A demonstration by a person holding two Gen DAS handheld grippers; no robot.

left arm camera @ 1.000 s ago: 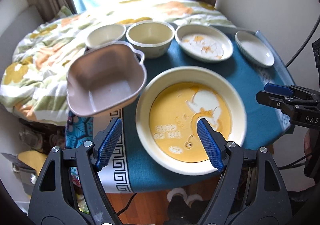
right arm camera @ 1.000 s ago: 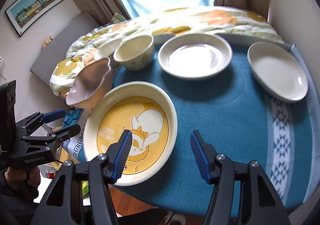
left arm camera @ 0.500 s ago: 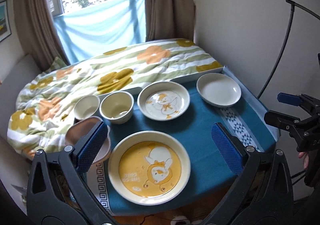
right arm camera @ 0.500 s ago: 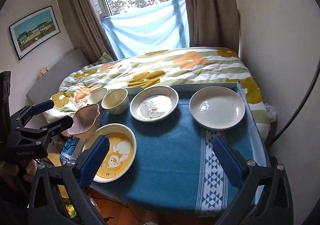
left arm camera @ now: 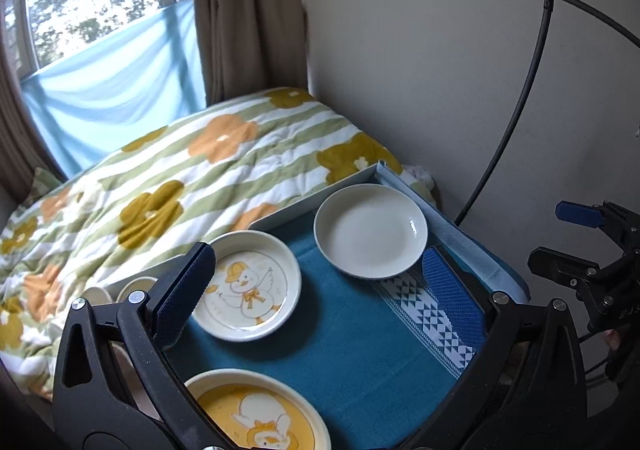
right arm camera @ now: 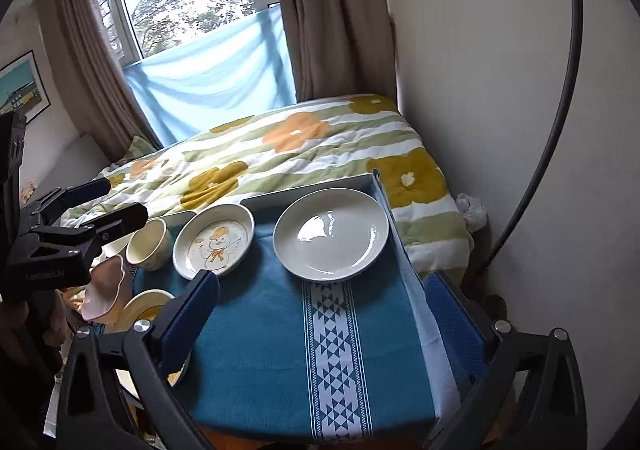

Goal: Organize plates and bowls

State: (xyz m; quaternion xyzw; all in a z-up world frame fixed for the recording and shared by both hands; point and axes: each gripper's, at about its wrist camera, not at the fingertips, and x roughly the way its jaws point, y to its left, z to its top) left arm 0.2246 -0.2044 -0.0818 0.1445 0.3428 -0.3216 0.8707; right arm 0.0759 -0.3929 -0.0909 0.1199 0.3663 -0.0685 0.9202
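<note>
plain white plate [right arm camera: 331,235] upright, centre right of frame. duck-print plate [right arm camera: 214,241] just left of it, apart. cream bowl [right arm camera: 147,239] further left; second bowl behind it mostly hidden. pink lobed dish [right arm camera: 105,289] tilted, lower left. yellow duck plate [left arm camera: 256,412] bottom centre, cut off.

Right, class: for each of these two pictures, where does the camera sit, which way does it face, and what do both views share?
Left wrist: on the left gripper, facing down across the teal tablecloth toward bed and window; its open fingers frame the duck plate; the right gripper shows at right.
Right wrist: on the right gripper, same direction, further right; open, holding nothing; the left gripper shows at left.
Shared: duck plate, plain white plate, yellow plate, floral duvet.
</note>
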